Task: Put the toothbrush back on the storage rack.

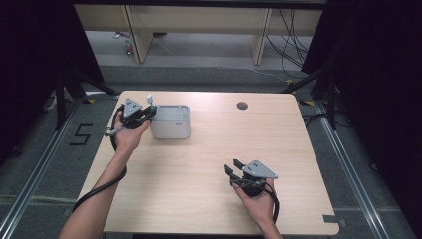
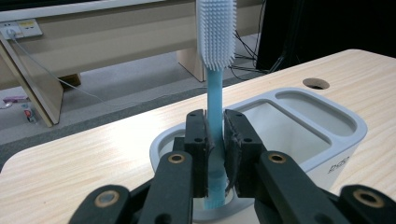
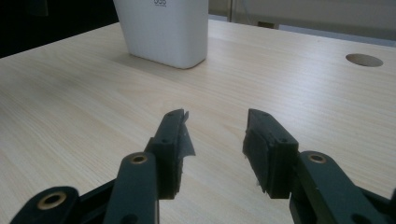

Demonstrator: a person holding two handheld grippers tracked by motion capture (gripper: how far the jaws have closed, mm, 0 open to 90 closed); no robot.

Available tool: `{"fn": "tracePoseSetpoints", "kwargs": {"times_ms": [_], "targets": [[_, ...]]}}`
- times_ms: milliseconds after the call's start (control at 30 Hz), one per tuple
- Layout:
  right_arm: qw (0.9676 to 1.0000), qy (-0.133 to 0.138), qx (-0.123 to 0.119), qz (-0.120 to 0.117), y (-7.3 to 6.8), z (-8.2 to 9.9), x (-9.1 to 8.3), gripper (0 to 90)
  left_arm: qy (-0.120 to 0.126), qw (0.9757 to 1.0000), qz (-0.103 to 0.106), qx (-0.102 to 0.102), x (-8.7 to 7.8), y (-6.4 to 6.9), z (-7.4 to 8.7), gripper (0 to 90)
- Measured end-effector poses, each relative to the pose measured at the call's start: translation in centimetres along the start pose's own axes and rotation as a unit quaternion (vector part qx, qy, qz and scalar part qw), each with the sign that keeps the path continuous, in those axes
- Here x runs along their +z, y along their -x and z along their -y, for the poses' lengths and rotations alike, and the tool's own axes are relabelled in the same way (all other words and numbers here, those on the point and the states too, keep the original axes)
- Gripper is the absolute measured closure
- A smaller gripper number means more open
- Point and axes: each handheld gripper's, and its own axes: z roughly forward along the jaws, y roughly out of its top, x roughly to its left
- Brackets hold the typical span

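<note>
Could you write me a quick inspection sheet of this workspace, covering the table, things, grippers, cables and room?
Surface: wooden table, round hole near far edge.
Job's things: blue brush, upright over the white holder, bristles up.
Clutter: nothing seen.
Grippers: left gripper shut on the brush handle; right gripper open, nothing between its fingers.
Cables: one trails from each gripper; more on the floor behind.
Surroundings: dark curtains, wooden desks behind.

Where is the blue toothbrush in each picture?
High view: blue toothbrush with white bristles, upper left, at the white plastic holder.
Left gripper view: centre, upright between the left tongs.
Right gripper view: not in it.
Shared landmark: the white holder.
</note>
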Motion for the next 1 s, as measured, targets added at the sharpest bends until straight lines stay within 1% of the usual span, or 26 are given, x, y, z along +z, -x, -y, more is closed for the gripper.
{"fn": "tracePoseSetpoints", "kwargs": {"times_ms": [33, 67, 133, 267, 300, 333, 367, 400, 433, 467, 500, 533, 567, 600, 633, 667, 733, 767, 800, 833, 867, 900, 933, 967, 1000], "targets": [[1.0000, -0.008, -0.002, 0.003, 0.0, 0.0, -0.1, 58.1, -0.003, 1.0000, 0.000, 0.000, 0.0, 0.0, 0.1, 79.9], [0.9998, -0.001, -0.021, 0.005, 0.2, -0.1, 0.0, 58.0, -0.005, 1.0000, -0.001, 0.000, 0.1, 0.0, 0.2, 79.9], [0.9998, -0.003, -0.017, 0.005, 0.2, -0.1, -0.1, 58.0, -0.006, 1.0000, -0.001, -0.001, 0.1, 0.0, 0.2, 79.8], [0.9999, -0.004, -0.016, 0.004, 0.2, -0.1, -0.1, 57.7, -0.009, 0.9999, -0.004, -0.004, 0.1, -0.1, 0.3, 79.7], [0.9999, -0.011, 0.003, 0.001, 0.0, 0.0, -0.1, 57.7, -0.011, 0.9999, -0.003, -0.004, 0.1, -0.2, 0.3, 79.7], [1.0000, -0.004, 0.007, -0.002, -0.1, 0.1, 0.0, 57.7, -0.012, 0.9999, -0.003, -0.004, 0.1, -0.2, 0.3, 79.6], [1.0000, -0.003, -0.002, -0.006, 0.0, 0.1, 0.1, 57.6, -0.011, 0.9999, -0.003, -0.005, 0.1, -0.2, 0.4, 79.4], [1.0000, -0.005, -0.003, -0.005, 0.0, 0.1, 0.1, 57.6, -0.010, 0.9999, -0.002, -0.006, 0.0, -0.2, 0.4, 79.2], [1.0000, -0.003, 0.004, -0.006, 0.0, 0.1, 0.1, 57.6, -0.011, 0.9999, -0.001, -0.009, 0.0, -0.2, 0.5, 78.8], [0.9999, -0.011, 0.004, -0.001, -0.1, 0.0, 0.0, 57.6, -0.007, 1.0000, -0.002, -0.004, 0.0, -0.2, 0.5, 78.8], [0.9999, -0.009, -0.006, -0.003, 0.1, 0.0, 0.0, 57.6, -0.006, 1.0000, -0.002, -0.007, -0.1, -0.3, 0.6, 78.5], [0.9999, -0.005, -0.015, 0.003, 0.2, -0.1, -0.1, 57.6, -0.001, 0.9999, -0.002, -0.012, -0.3, -0.3, 0.6, 76.1], [0.9999, -0.005, -0.014, 0.002, 0.2, -0.1, -0.1, 57.5, -0.001, 0.9999, -0.002, -0.012, -0.3, -0.3, 0.6, 74.1], [0.9999, -0.010, 0.002, 0.000, 0.0, 0.0, -0.1, 57.5, 0.005, 0.9999, -0.003, -0.012, -0.6, -0.3, 0.5, 71.7], [1.0000, -0.005, 0.001, -0.003, 0.1, 0.0, 0.0, 57.5, 0.007, 0.9999, -0.002, -0.012, -0.8, -0.3, 0.4, 69.4], [0.9999, -0.012, -0.003, -0.002, 0.1, -0.1, -0.1, 57.5, 0.007, 0.9999, -0.002, -0.012, -0.8, -0.3, 0.4, 66.9], [0.9999, -0.013, -0.001, -0.002, 0.1, -0.1, -0.2, 57.4, 0.010, 0.9999, -0.001, -0.013, -1.1, -0.2, 0.3, 60.9], [1.0000, -0.005, -0.001, -0.005, 0.1, 0.0, -0.1, 57.4, 0.008, 0.9999, -0.002, -0.012, -1.3, -0.2, 0.3, 57.0], [1.0000, -0.005, -0.001, -0.005, 0.1, 0.0, -0.1, 57.4, 0.009, 0.9998, -0.004, -0.015, -1.4, -0.1, 0.4, 57.0], [0.9999, -0.003, -0.005, -0.009, 0.2, 0.0, 0.0, 57.2, 0.008, 0.9998, -0.005, -0.016, -1.6, -0.1, 0.5, 51.0], [0.9999, -0.003, -0.005, -0.009, 0.2, 0.0, 0.0, 57.2, 0.008, 0.9998, -0.006, -0.018, -1.7, 0.0, 0.5, 51.0], [0.9999, -0.005, -0.010, -0.003, 0.3, -0.1, -0.2, 57.2, 0.009, 0.9997, -0.007, -0.019, -1.9, 0.0, 0.6, 47.2], [1.0000, -0.003, -0.006, -0.002, 0.3, -0.1, -0.2, 57.1, 0.011, 0.9997, -0.008, -0.018, -2.1, 0.0, 0.6, 45.6], [1.0000, -0.003, 0.001, -0.005, 0.2, -0.1, -0.1, 57.1, 0.013, 0.9997, -0.008, -0.021, -2.5, 0.0, 0.7, 44.9], [1.0000, -0.003, 0.001, -0.005, 0.2, -0.1, -0.1, 57.1, 0.013, 0.9997, -0.008, -0.021, -2.5, 0.0, 0.7, 44.4]]}}
